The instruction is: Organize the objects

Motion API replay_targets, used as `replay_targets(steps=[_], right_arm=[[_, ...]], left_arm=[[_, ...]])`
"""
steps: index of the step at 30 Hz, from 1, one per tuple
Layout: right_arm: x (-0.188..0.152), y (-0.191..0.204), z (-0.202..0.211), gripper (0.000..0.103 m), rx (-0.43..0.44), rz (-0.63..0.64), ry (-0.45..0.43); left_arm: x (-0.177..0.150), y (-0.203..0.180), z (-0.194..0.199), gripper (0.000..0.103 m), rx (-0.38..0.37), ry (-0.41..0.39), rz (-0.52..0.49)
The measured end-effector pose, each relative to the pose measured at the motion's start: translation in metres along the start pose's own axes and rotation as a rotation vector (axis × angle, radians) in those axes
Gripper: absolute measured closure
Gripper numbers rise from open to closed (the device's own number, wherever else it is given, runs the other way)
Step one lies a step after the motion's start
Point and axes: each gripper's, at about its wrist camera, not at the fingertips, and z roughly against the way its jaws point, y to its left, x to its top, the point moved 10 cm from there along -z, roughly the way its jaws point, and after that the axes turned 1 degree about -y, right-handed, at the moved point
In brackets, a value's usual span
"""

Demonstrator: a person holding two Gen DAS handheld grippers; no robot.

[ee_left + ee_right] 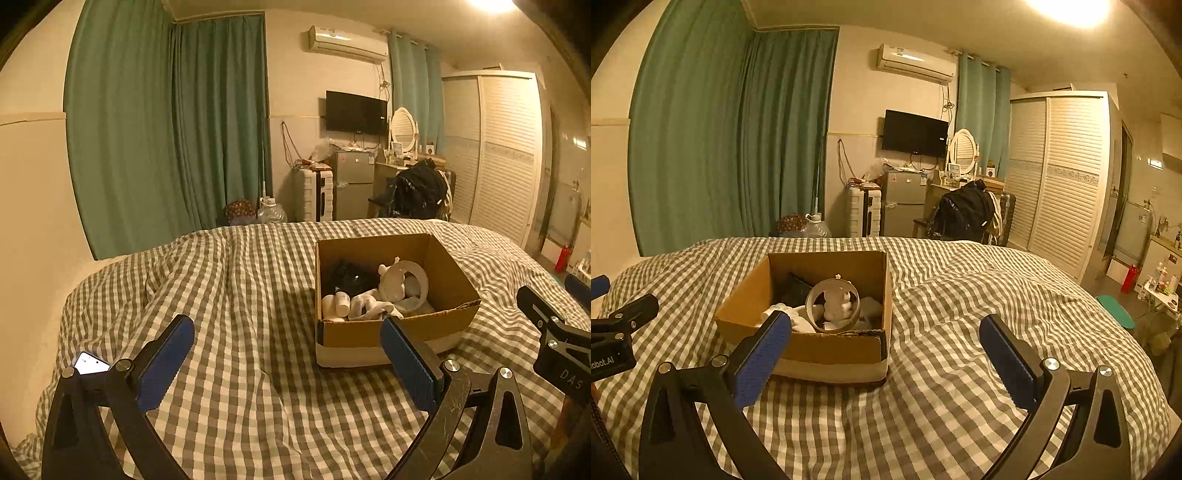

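Note:
An open cardboard box [448, 269] sits on the checked bedspread [240, 288]; it also shows in the right wrist view [827, 350]. Inside lie a round white ring ornament with a small white figure [834, 304], white cloth [369, 306], a small white bottle [341, 302] and a black item [349, 277]. My left gripper [288, 332] is open and empty, hovering over the bed in front of the box and to its left. My right gripper [886, 334] is open and empty, in front of the box and to its right.
A white phone [90, 363] lies on the bed at the left, partly behind my left finger. Beyond the bed stand green curtains [166, 129], a small fridge [352, 184], a chair with a black bag [417, 192] and a white wardrobe [495, 158].

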Motion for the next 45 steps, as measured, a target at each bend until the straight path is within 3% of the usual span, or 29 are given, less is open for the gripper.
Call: replay_targets(steps=[45], right_arm=[[-0.009, 0.001, -0.005, 0.001, -0.022, 0.015, 0.022]], left_arm=[[-0.009, -0.005, -0.006, 0.000, 0.008, 0.032, -0.023]])
